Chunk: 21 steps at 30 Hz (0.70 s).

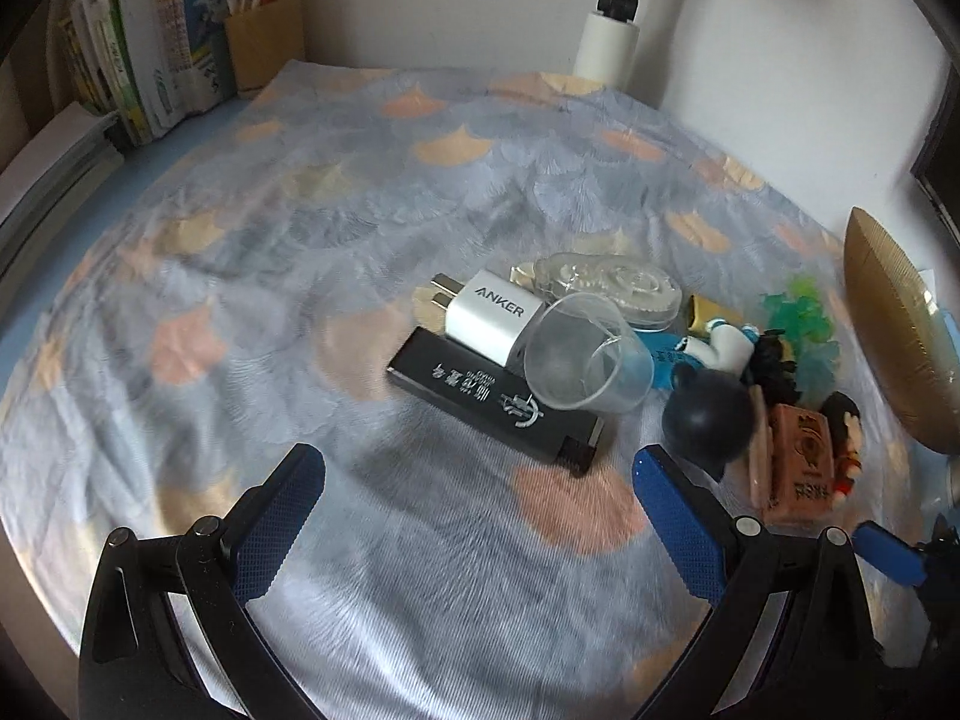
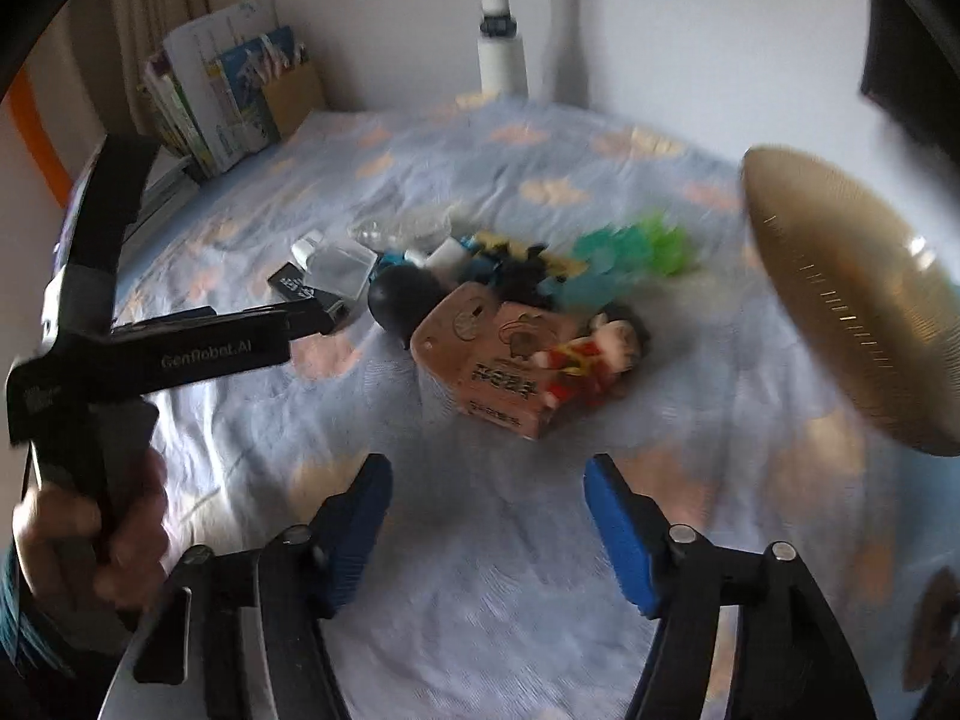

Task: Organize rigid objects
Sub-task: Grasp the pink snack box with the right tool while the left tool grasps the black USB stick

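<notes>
Left gripper (image 1: 480, 480): spread, nothing between the pads.
Right gripper (image 2: 489, 495): spread, empty.
Pile: on the patterned cloth (image 1: 240, 240), toward its right edge, beside the gold dish (image 1: 888, 348).
Nearest to left: black lighter (image 1: 492, 399), just ahead, long axis slanting from far-left to near-right.
Nearest to right: wooden box (image 2: 492, 360), straight ahead.

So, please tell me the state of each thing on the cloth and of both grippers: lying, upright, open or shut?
clear plastic cup: tipped on its side, empty, resting on the black box.
black box: lying flat, closed.
white charger: lying flat, prongs folded out.
brown card box: lying tilted, closed.
red figurine: lying against the brown card box.
left gripper: open, empty.
right gripper: open, empty.
</notes>
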### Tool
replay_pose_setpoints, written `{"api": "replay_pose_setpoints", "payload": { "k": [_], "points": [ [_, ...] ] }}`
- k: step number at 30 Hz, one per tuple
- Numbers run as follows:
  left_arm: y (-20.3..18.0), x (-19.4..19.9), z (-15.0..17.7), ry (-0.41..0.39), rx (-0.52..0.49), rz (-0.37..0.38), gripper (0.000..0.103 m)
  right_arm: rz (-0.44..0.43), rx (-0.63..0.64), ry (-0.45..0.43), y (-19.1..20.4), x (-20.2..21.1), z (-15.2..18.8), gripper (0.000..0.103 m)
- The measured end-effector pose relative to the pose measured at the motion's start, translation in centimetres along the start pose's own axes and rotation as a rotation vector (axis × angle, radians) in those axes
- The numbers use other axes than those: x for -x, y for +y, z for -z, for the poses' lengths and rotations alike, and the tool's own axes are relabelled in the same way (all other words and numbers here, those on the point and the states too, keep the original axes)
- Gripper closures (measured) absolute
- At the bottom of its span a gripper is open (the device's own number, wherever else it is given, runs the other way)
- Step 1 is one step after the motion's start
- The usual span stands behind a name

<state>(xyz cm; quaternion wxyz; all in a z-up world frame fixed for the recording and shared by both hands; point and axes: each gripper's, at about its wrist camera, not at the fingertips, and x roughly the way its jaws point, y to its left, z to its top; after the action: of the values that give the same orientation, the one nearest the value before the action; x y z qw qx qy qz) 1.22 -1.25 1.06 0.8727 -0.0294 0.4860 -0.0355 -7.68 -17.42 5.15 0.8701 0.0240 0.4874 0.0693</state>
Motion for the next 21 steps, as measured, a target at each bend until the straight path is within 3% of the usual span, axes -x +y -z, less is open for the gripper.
{"api": "replay_pose_setpoints", "payload": {
  "k": [4,9,12,14,17,21],
  "points": [
    [-0.2,-1.0,-0.6,0.012,0.011,-0.021,0.001,0.073,-0.066,0.055,0.0,-2.7,-1.1,0.038],
    [-0.5,-1.6,-1.1,0.002,0.0,-0.058,0.004,0.093,-0.09,0.058,0.5,-4.4,-2.5,0.038],
    [-0.3,-1.2,-1.0,-0.013,-0.022,-0.067,0.02,0.107,-0.125,0.05,0.1,-5.1,-3.3,0.037],
    [0.3,-0.5,-0.5,-0.026,-0.037,-0.065,0.043,0.121,-0.128,0.039,0.0,-5.1,-3.3,0.037],
    [2.5,0.7,0.4,-0.036,0.0,0.005,0.05,0.138,-0.096,0.018,0.2,-4.6,-2.8,0.056],
    [4.7,1.7,1.3,-0.025,0.041,0.061,0.05,0.095,-0.06,-0.005,-0.6,-3.5,-1.4,0.06]
  ]
}}
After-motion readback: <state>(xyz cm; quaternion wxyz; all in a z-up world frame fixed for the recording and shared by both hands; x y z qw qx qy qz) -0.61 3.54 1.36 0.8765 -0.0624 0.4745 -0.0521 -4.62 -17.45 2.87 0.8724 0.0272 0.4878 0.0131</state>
